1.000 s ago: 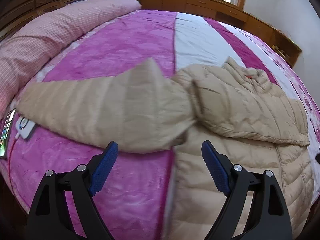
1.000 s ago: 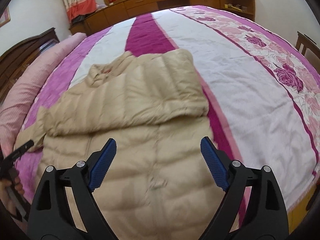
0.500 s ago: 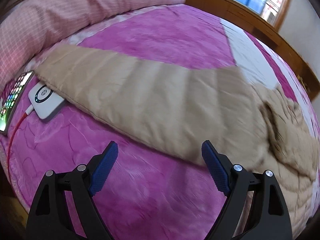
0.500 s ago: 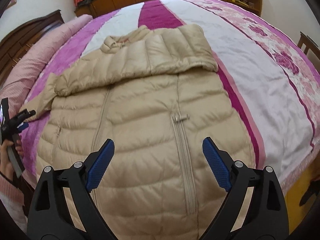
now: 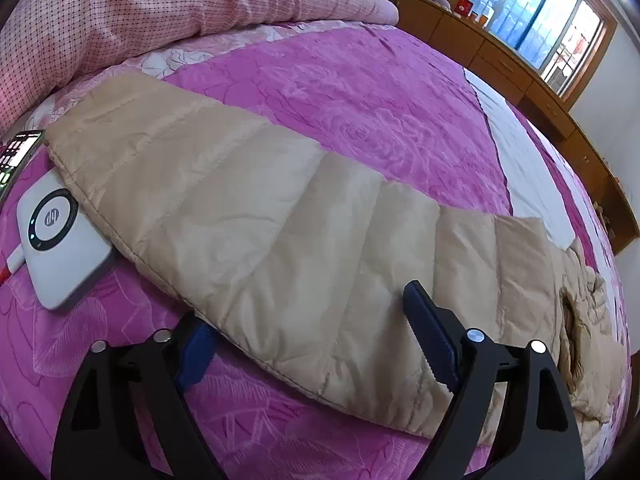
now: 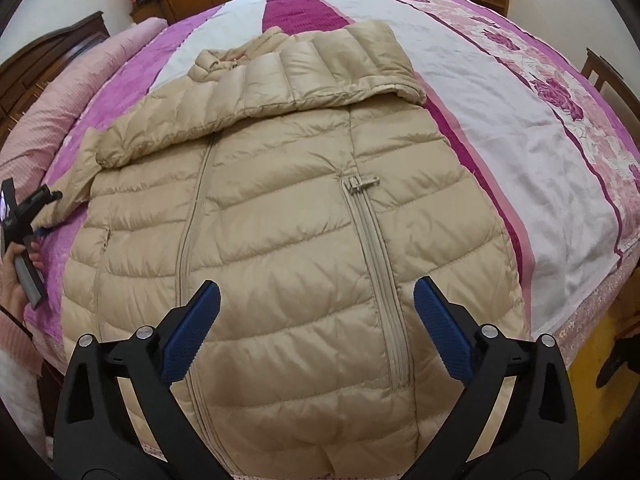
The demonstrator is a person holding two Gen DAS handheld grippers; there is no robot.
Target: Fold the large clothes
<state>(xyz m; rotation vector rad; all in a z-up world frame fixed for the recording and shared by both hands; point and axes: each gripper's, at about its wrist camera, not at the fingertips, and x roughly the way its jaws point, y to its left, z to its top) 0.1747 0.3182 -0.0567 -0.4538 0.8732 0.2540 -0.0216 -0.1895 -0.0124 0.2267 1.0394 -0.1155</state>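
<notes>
- Left gripper (image 5: 308, 336): closing around near edge of jacket sleeve (image 5: 256, 216), pads not yet pressing.
- Right gripper (image 6: 316, 328): opening wide, empty, over jacket (image 6: 288, 216) hem.

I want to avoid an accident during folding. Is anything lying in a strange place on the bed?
Yes. A white charging pad and a phone lie on the pink blanket, and the cuff of the jacket's outstretched sleeve overlaps the pad's edge. Lifting that sleeve may disturb them.
</notes>
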